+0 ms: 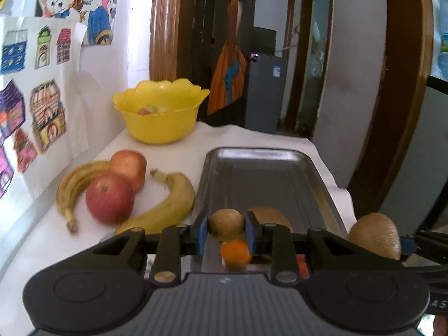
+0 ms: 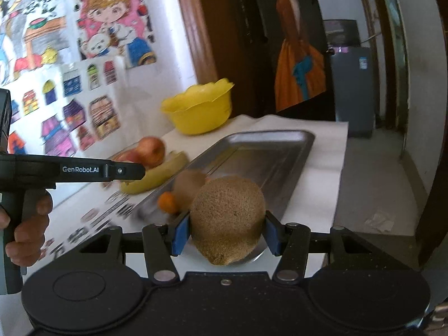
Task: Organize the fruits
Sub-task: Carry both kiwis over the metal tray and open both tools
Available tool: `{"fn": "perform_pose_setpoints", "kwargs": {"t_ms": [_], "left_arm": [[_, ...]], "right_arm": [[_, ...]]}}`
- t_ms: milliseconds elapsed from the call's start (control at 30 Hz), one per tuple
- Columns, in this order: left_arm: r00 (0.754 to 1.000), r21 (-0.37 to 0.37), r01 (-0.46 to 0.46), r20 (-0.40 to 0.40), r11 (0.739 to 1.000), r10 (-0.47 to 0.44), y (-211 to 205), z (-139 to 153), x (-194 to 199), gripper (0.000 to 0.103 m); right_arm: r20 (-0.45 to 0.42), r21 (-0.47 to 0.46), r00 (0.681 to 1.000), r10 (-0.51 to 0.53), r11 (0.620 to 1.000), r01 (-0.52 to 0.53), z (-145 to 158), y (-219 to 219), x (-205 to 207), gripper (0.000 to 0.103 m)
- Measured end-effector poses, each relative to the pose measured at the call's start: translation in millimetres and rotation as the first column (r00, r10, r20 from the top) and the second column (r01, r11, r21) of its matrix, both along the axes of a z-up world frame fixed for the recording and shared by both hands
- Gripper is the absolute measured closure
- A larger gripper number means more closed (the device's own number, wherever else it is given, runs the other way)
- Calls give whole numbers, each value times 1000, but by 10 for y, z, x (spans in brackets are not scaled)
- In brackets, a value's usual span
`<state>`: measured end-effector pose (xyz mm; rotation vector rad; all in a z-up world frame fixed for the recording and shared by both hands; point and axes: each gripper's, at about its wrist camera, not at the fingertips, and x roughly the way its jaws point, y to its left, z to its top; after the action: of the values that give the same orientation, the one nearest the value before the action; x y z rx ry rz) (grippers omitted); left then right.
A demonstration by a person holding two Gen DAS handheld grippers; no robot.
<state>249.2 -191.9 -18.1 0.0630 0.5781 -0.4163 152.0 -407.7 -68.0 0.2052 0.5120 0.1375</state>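
On the white desk (image 1: 240,137) my long grey metal tray (image 1: 260,179) holds a small orange citrus (image 1: 236,252). My right hand-held gripper (image 2: 227,231) clamps a large fuzzy brown kiwi (image 2: 228,218) above it; my left hand-held gripper (image 1: 226,231) pinches a smaller brown kiwi (image 1: 226,223).

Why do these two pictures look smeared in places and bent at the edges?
Left wrist view: the apples and bananas are motion-smeared, the door frame bows from the fisheye lens. Right wrist view: the held kiwi is sharp, the wall drawings and tray streak with blur.
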Motion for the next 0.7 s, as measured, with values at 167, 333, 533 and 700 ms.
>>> {"fn": "perform_pose_setpoints", "kwargs": {"t_ms": [167,333,533,700], "left_arm": [[1000,22,-24,3,999,24,-166,-114,278,73],[1000,39,-25,-5,999,25,-270,-226,486,73],[999,53,-25,-21,998,26,-339,-327,610,73],[999,59,-19,-34,998,21,-386,-384,654,73]], "right_arm": [[17,-15,1000,-20,1000,21,-50,-144,278,47],[13,-10,1000,-18,1000,18,-150,-211,505,47],[19,-30,1000,-1,1000,2,-193,-196,643,47],[1,-50,1000,16,999,-16,-220,-192,716,47]]}}
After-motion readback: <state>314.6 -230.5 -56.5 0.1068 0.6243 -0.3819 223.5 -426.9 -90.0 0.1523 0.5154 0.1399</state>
